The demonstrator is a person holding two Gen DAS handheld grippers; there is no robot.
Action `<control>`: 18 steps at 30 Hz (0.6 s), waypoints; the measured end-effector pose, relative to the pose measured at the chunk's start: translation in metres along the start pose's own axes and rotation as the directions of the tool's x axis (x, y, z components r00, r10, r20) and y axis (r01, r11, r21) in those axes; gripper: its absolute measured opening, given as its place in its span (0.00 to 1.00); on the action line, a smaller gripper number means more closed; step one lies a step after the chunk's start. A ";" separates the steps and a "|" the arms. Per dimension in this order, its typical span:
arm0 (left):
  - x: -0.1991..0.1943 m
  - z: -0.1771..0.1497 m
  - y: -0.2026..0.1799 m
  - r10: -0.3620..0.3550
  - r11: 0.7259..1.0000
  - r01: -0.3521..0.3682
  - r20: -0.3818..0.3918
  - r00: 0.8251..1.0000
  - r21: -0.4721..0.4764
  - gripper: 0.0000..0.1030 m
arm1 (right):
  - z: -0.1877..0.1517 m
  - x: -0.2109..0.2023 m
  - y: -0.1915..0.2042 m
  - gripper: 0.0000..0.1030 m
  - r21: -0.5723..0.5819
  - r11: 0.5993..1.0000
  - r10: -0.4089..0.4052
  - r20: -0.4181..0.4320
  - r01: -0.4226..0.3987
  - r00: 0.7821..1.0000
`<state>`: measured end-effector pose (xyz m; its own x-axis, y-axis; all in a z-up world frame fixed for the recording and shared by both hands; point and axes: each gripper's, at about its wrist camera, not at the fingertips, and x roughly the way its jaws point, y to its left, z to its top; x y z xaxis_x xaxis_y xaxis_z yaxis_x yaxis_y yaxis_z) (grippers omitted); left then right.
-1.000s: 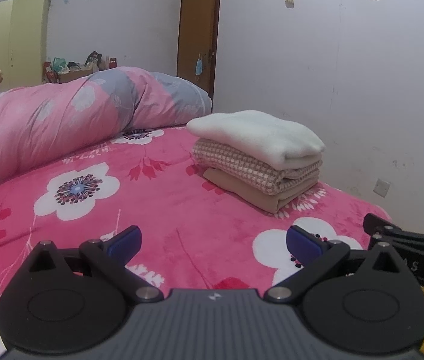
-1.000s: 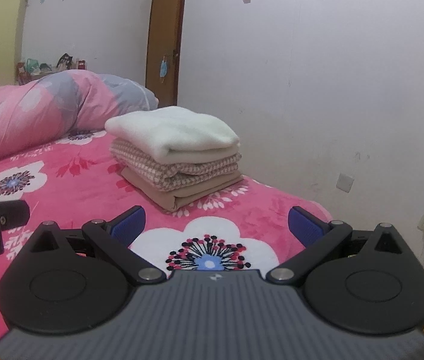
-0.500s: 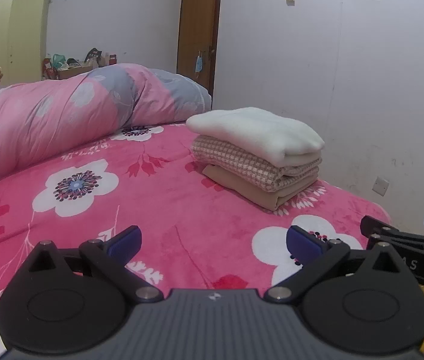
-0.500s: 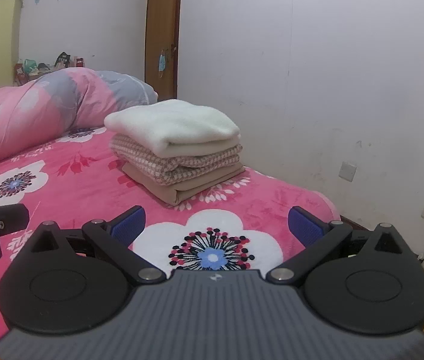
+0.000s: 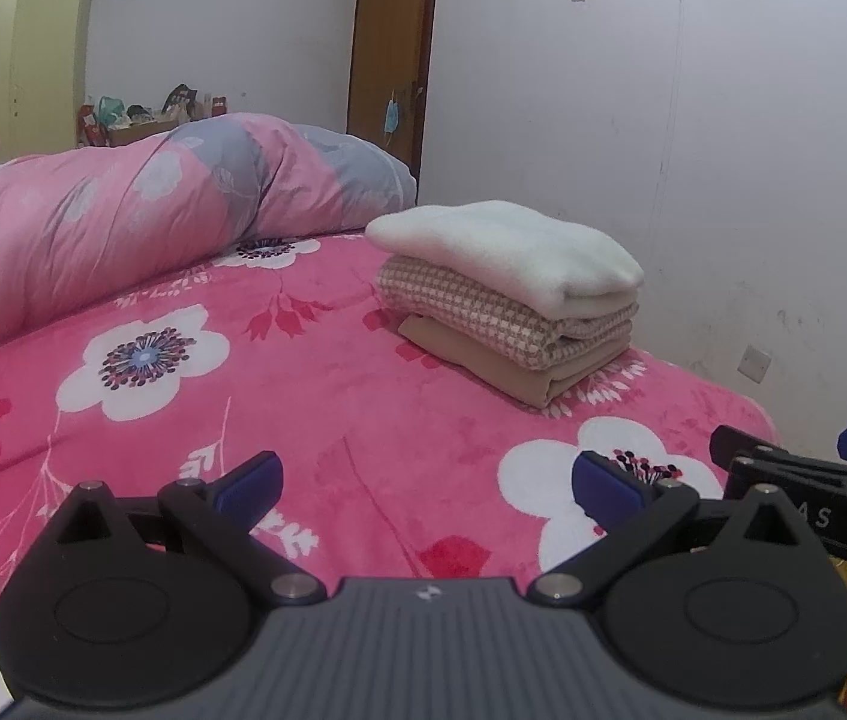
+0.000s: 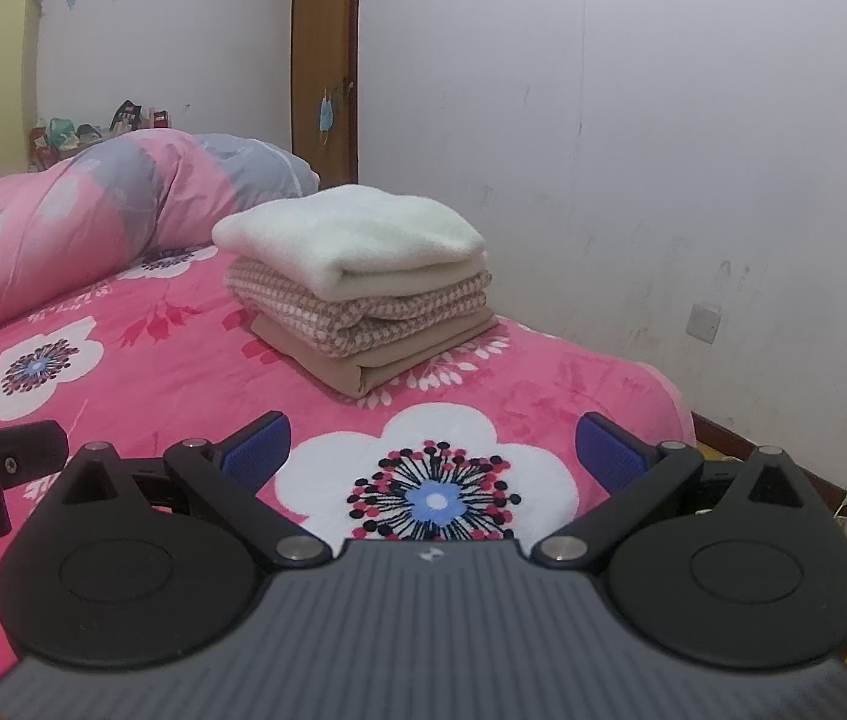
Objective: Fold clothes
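Where the pink flowered bed (image 5: 315, 396) nears the wall, three folded clothes sit in a neat stack: a white fleece (image 5: 513, 249) on top, a checked pink garment (image 5: 483, 315) under it, a tan one (image 5: 483, 360) at the bottom. The stack lies ahead of the left claw (image 5: 426, 483) and a little to its right, well apart from the blue pads. From the right claw (image 6: 432, 447) it lies ahead, slightly left. Both claws hover above the bedspread with jaws spread wide, holding nothing. A rolled pink and grey quilt (image 5: 123, 222) lies beyond, left of the stack. A brown door (image 6: 327, 60) stands behind.
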<state>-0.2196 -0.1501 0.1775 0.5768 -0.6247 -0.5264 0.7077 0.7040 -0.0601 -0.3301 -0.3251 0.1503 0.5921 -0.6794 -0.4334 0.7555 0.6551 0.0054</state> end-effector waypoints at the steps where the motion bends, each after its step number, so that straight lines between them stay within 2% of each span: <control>1: 0.000 0.000 0.000 -0.001 1.000 0.001 -0.003 1.000 -0.001 1.00 | 0.000 0.000 0.000 0.99 0.001 1.000 0.001 -0.001 -0.001 1.000; 18: 0.000 0.000 -0.002 0.001 1.000 -0.001 -0.013 1.000 -0.013 1.00 | 0.002 0.002 -0.002 0.99 0.013 1.000 0.006 -0.009 -0.006 1.000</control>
<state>-0.2208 -0.1516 0.1775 0.5722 -0.6193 -0.5376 0.7015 0.7092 -0.0705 -0.3297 -0.3283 0.1513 0.5944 -0.6723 -0.4412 0.7556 0.6548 0.0202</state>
